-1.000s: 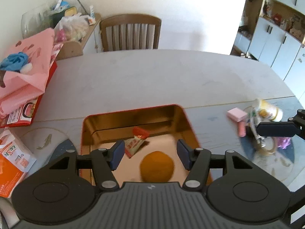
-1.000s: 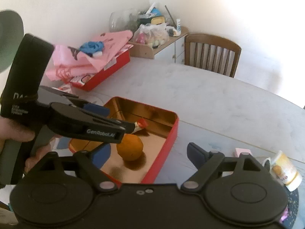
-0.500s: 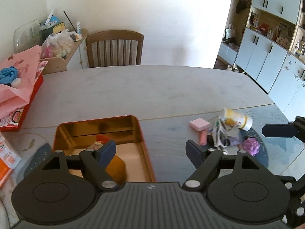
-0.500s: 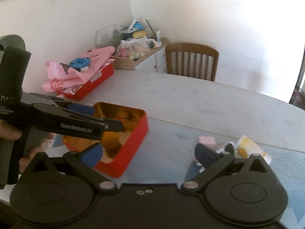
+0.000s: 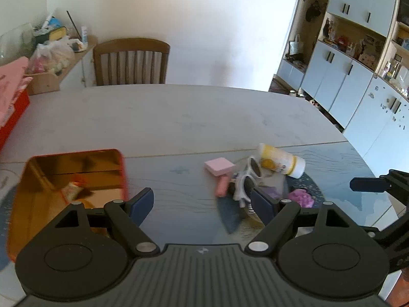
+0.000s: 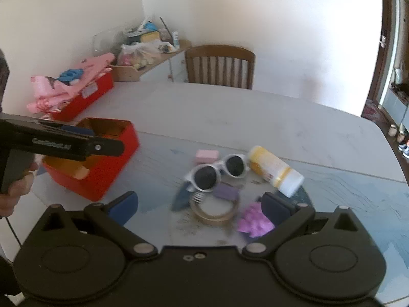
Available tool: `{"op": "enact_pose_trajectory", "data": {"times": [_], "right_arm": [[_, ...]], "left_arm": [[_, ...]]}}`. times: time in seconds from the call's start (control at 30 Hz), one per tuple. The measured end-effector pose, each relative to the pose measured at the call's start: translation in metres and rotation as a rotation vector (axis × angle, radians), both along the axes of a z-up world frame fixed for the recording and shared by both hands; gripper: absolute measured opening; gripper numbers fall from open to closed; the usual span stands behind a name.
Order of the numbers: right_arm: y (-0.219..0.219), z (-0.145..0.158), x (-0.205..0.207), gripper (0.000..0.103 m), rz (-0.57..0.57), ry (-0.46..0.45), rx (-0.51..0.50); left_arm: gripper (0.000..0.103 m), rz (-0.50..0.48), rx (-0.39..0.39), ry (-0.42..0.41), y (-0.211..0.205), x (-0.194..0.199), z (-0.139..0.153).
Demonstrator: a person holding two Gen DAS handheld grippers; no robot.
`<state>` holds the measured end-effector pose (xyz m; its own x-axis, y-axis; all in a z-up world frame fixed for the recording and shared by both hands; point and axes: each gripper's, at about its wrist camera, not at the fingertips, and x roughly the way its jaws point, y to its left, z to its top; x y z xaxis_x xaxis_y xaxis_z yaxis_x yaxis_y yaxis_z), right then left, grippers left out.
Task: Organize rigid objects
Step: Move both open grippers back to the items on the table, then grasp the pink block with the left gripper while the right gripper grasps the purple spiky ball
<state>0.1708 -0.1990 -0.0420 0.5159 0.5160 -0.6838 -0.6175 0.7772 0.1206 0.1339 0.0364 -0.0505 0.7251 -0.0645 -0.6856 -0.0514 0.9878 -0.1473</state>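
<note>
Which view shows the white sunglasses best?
The right wrist view: the sunglasses face the camera, both dark lenses and the white frame unobstructed. In the left wrist view the sunglasses appear edge-on, blurred, with the lower part behind the left gripper's fingertip.

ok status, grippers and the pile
Left gripper opening, empty. Right gripper open, empty, over sunglasses pile. Red tin beside it. Nothing blocking.
</note>
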Motion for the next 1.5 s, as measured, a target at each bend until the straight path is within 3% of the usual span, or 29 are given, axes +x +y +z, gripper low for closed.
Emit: {"op": "enact_pose_trajectory", "data": {"times": [0.27, 0.6, 0.97, 1.07, 1.37, 1.47, 1.5], "right_arm": [[-0.026, -0.022, 0.021, 0.103, 0.01, 0.023, -0.025], [-0.035, -0.045, 0.045, 0.095, 0.054, 0.051, -0.055], [-0.031, -0.066, 0.065, 0.083, 0.103, 0.094, -0.073], [-0.03, -0.07, 0.068, 0.082, 0.107, 0.103, -0.069], [-0.026, -0.081, 0.077, 0.075, 0.117, 0.133, -0.077], [-0.024, -0.083, 0.079, 0.074, 0.121, 0.133, -0.082], [-0.023, -0.084, 0.079, 0.073, 0.122, 0.134, -0.085]], "left_arm": [[0.083, 0.009, 0.026, 0.036, -0.032, 0.033, -0.017], [0.083, 0.113, 0.022, 0.1, -0.023, 0.104, -0.038], [0.083, 0.163, -0.09, 0.29, -0.017, 0.173, -0.074], [0.083, 0.191, -0.133, 0.324, -0.013, 0.183, -0.083], [0.082, 0.216, -0.123, 0.373, -0.016, 0.197, -0.098], [0.077, 0.212, -0.121, 0.363, -0.016, 0.197, -0.098], [0.071, 0.213, -0.122, 0.361, -0.017, 0.196, -0.098]]}}
